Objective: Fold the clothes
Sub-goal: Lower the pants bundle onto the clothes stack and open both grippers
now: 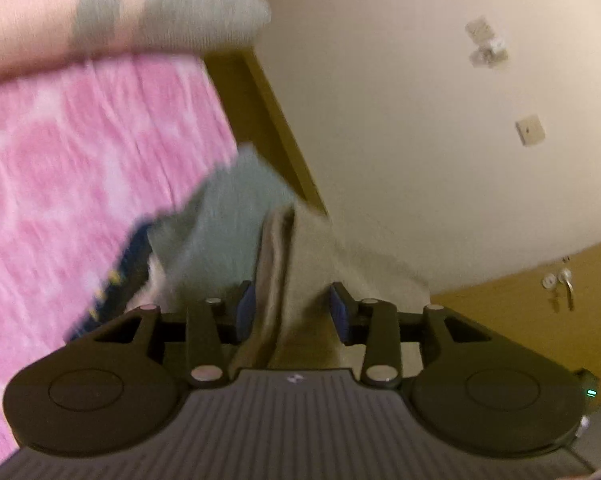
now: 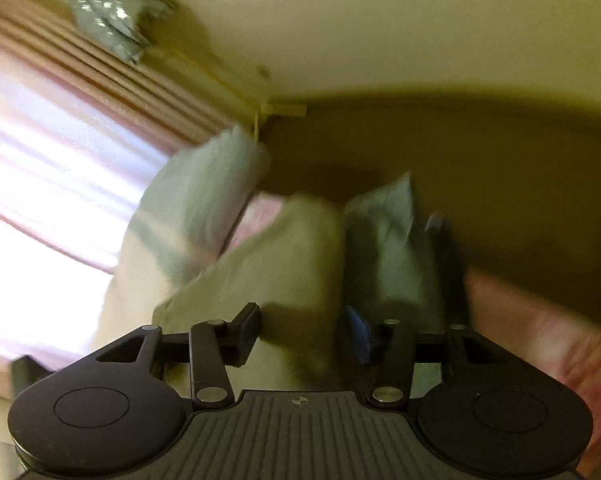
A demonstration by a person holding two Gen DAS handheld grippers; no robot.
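In the left wrist view, the left gripper [image 1: 292, 312] has its jaws apart, and a beige cloth [image 1: 288, 264] runs up between them. The fold touches the left blue pad [image 1: 245, 312], while a gap shows before the right pad, so the pads do not clamp it. Only this view shows the pink patterned bedspread [image 1: 80, 184] on the left, a dark garment with yellow marks [image 1: 116, 280] at its edge, a grey-green garment [image 1: 228, 216] behind the cloth, a wooden door with a handle [image 1: 566, 284] far right, and a wall switch [image 1: 530, 130].

The right wrist view is blurred. The right gripper [image 2: 304, 332] also stands with jaws apart, the beige cloth [image 2: 284, 264] between them, and I cannot tell whether it touches either pad. Only here appear the bright pink curtain [image 2: 52, 168] on the left and a crumpled grey bag [image 2: 112, 16] far above.
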